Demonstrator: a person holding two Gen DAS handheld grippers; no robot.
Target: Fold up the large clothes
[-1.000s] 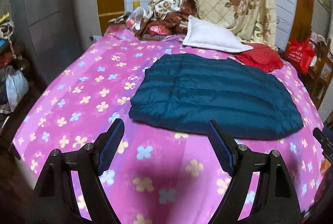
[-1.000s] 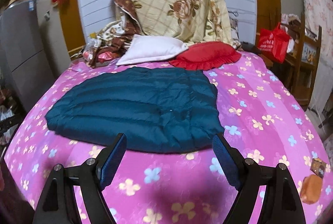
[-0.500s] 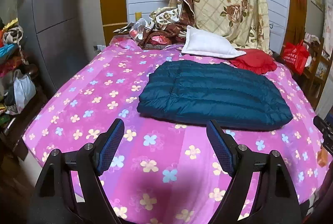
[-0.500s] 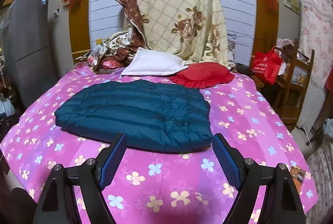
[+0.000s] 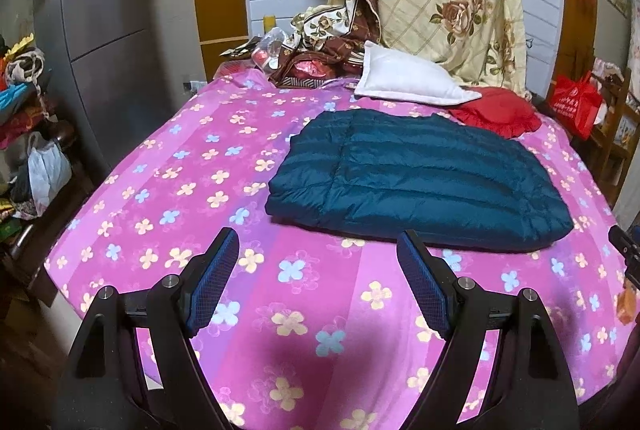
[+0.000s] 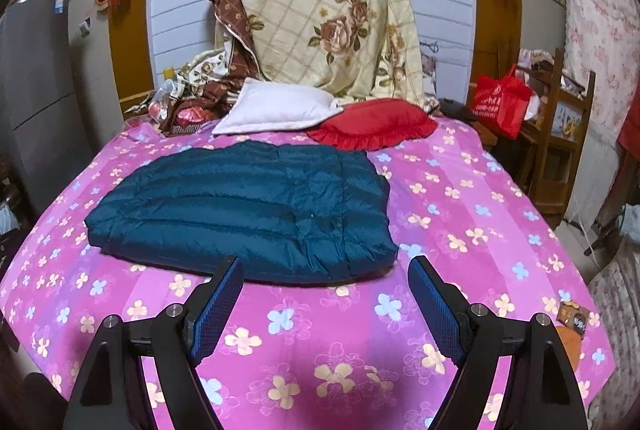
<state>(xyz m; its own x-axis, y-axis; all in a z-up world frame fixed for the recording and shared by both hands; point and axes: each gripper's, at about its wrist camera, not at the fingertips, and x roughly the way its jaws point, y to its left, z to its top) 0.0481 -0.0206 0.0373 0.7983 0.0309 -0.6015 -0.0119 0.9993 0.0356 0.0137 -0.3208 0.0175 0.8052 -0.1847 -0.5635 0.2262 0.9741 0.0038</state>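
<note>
A dark teal quilted jacket [image 5: 416,178] lies folded into a flat rectangle on the pink flowered bed [image 5: 180,190]. It also shows in the right wrist view [image 6: 248,210]. My left gripper [image 5: 318,278] is open and empty, held above the bed's near edge, short of the jacket. My right gripper [image 6: 326,294] is open and empty, also above the near edge [image 6: 480,230], just in front of the jacket's near hem.
A white pillow [image 5: 408,78] and a red cushion [image 5: 500,110] lie behind the jacket. A cream floral quilt [image 6: 320,14] hangs at the headboard beside a heap of cloth [image 5: 320,42]. A grey fridge [image 5: 100,30] stands left, a wooden shelf with a red bag [image 6: 500,102] right.
Both grippers have pulled back and up from the bed, so the jacket looks smaller and farther away. Both stay open. The jacket has not moved.
</note>
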